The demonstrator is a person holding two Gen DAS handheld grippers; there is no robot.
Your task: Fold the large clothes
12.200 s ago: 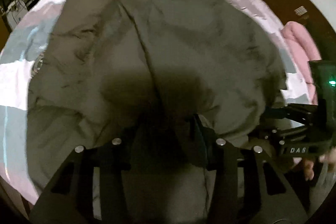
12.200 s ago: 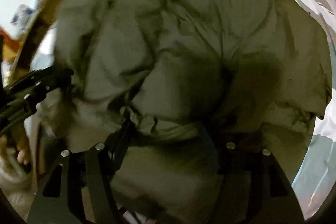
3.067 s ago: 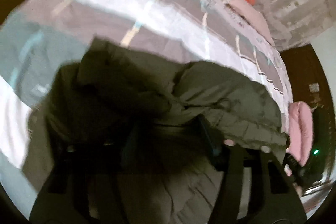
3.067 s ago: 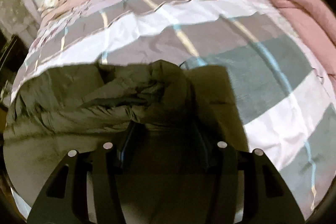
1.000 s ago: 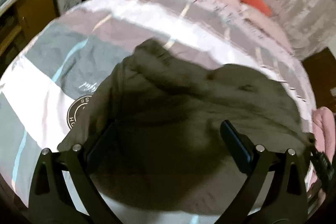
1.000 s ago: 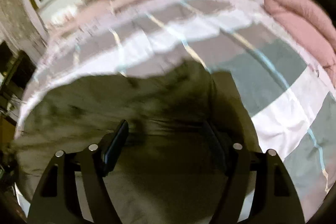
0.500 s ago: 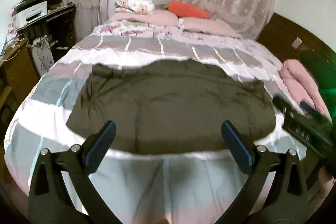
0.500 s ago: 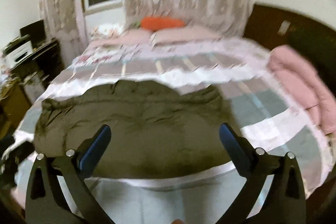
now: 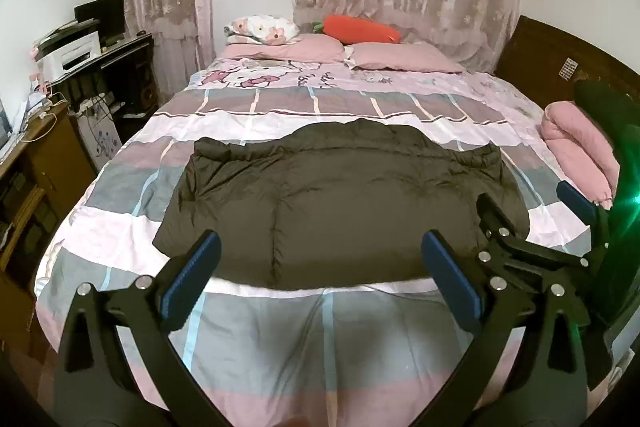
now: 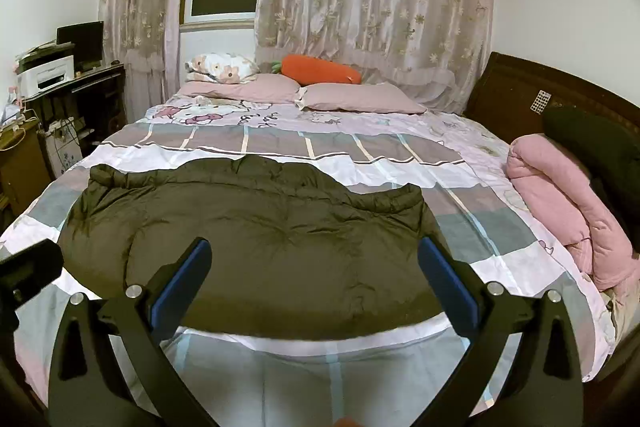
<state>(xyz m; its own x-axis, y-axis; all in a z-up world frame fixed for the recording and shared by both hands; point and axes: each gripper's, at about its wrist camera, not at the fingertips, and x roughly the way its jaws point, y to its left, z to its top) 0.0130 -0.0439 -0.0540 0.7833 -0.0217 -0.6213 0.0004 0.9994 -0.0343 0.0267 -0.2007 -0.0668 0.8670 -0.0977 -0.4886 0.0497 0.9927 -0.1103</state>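
A dark olive puffer jacket lies folded into a wide flat shape across the middle of the bed; it also shows in the right wrist view. My left gripper is open and empty, held back above the bed's near end. My right gripper is open and empty too, held back at the same distance. The right gripper also shows at the right edge of the left wrist view. Neither gripper touches the jacket.
The bed has a checked pink and grey cover. Pink pillows and an orange carrot cushion lie at the head. A rolled pink blanket sits at the right edge. A desk with a printer stands left.
Both grippers let go of the jacket, opened wide and pulled back and up from it. The jacket now lies flat and folded on the bed.
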